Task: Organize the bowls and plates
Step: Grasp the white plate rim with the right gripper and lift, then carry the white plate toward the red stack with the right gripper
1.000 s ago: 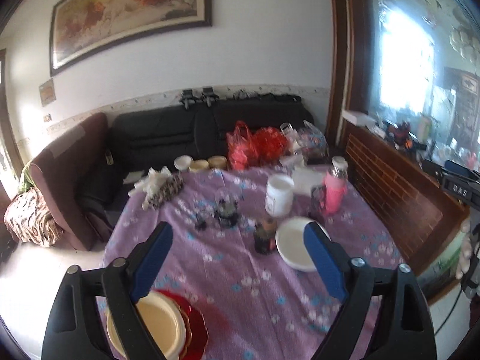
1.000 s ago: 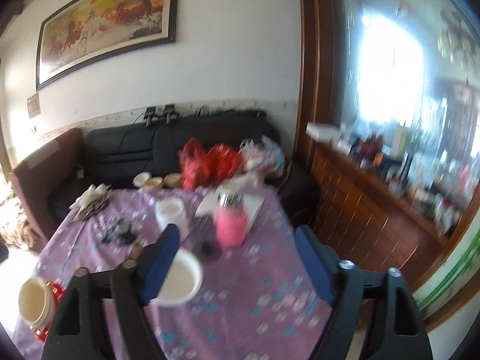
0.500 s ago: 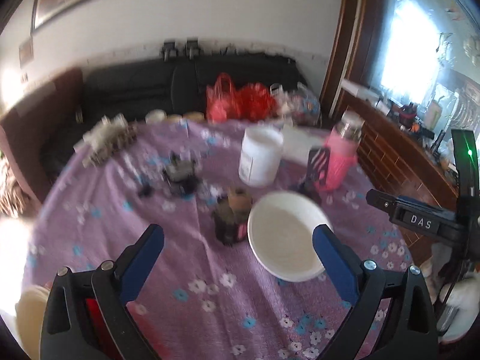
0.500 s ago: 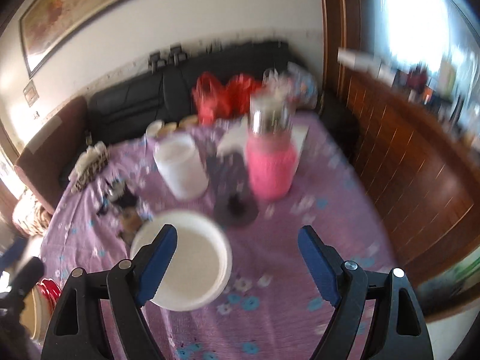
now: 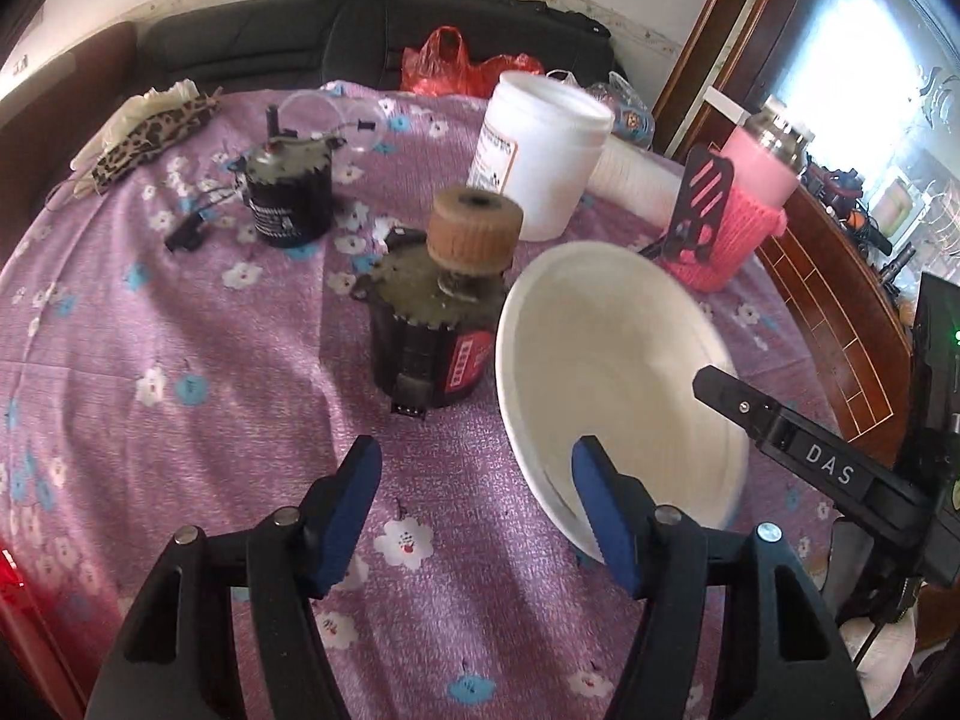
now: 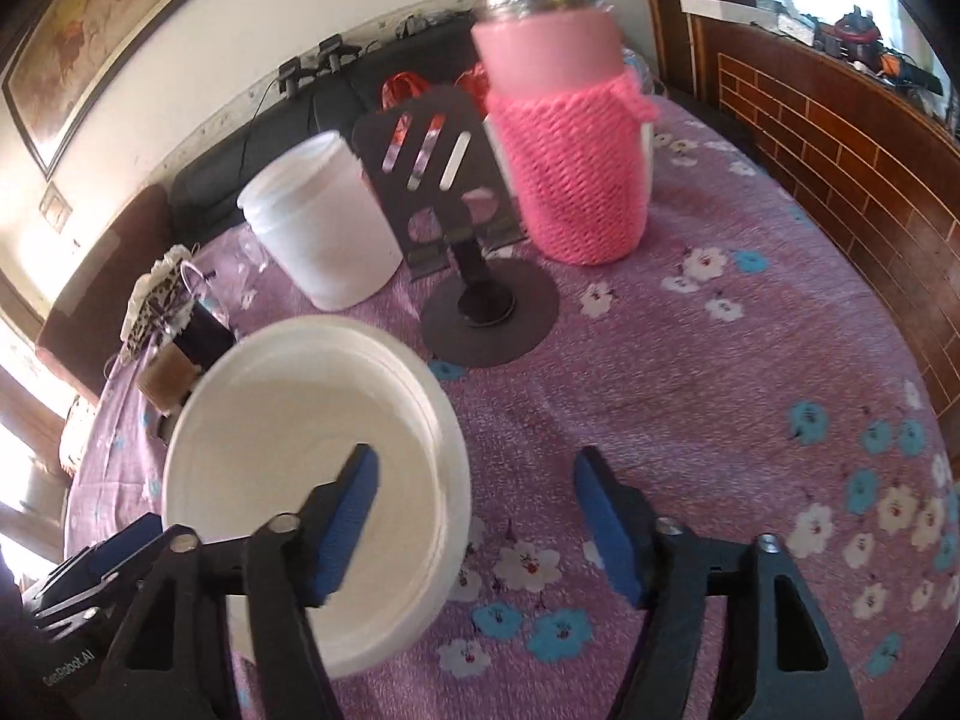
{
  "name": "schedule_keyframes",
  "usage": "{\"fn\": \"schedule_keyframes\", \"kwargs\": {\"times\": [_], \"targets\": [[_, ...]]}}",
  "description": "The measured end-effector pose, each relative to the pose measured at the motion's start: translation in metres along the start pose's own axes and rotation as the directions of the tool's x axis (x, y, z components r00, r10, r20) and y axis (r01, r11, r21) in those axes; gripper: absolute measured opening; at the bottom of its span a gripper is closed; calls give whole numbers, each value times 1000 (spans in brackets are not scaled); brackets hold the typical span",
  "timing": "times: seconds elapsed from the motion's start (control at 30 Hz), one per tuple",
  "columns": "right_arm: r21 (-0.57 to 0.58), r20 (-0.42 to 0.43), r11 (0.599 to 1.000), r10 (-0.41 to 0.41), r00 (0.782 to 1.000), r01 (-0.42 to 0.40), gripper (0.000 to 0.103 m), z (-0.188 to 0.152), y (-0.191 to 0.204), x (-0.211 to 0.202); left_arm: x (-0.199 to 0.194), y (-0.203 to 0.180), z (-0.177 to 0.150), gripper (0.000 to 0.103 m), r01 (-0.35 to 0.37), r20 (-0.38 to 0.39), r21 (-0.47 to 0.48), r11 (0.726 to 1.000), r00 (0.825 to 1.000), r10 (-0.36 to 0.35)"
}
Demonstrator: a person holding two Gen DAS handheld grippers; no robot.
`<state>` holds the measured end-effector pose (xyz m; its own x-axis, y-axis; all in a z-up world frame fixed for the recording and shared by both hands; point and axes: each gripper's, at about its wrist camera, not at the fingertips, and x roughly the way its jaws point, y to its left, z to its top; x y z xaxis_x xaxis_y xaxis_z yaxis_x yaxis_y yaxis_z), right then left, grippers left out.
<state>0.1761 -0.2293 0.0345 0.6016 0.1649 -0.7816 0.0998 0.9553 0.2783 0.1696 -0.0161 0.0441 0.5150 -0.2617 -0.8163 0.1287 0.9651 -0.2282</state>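
On the purple flowery cloth [image 5: 180,360]: a big white tub [image 5: 540,156], a pink woolly bottle [image 6: 567,162], a black stand [image 6: 444,180], two dark little motors [image 5: 432,324].

Plate [image 5: 612,372] on tablecloth [image 5: 180,360] – motor [image 5: 438,324] left, jar [image 5: 540,156] behind

Both views are lit by strong daylight from a window [image 5: 852,60] at the upper right, which is blown out to white. Soft shadows are cast leftward and toward the camera on the purple tablecloth [image 5: 180,330]. Glare is seen on the white bowl [image 6: 312,456], whose rim is smeared by motion blur. Straight lines are bent by fisheye distortion, and the corners are vignetted black.
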Motion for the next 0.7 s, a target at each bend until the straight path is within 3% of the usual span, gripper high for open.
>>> {"fn": "schedule_keyframes", "kwargs": {"times": [0.07, 0.1, 0.13, 0.17, 0.23, 0.37, 0.5, 0.7], "targets": [[-9, -16, 1000, 0, 1000, 0, 47, 0, 4, 8, 7, 1, 0, 63, 11, -12, -6, 1000, 1000, -11], [-12, -29, 1000, 3, 1000, -3, 40, -1, 5, 11, 11, 1, 0, 55, 18, -22, -8, 1000, 1000, -18], [-12, -43, 1000, 9, 999, -10, 27, -1, 6, 15, 15, 1, 0, 47, 26, -32, -10, 1000, 999, -26], [-13, -55, 1000, 18, 998, -18, 19, -2, 6, 17, 18, 2, 1, 46, 39, -42, -14, 999, 998, -39], [-15, -62, 999, 31, 998, -32, 14, -4, 7, 17, 20, 3, 1, 41, 46, -43, -23, 999, 998, -47], [-9, -91, 998, 66, 994, -67, 12, -9, 7, 15, 22, 5, 2, 36, 41, -43, -37, 998, 998, -42], [14, -98, 994, 109, 989, -108, 12, -13, 6, 5, 21, 2, 2, 14, 59, -59, -31, 998, 996, -61], [8, -82, 994, 106, 991, -106, 12, -19, 10, -14, 0, -7, -6, 12, 57, -30, 0, 998, 998, -57]]}}
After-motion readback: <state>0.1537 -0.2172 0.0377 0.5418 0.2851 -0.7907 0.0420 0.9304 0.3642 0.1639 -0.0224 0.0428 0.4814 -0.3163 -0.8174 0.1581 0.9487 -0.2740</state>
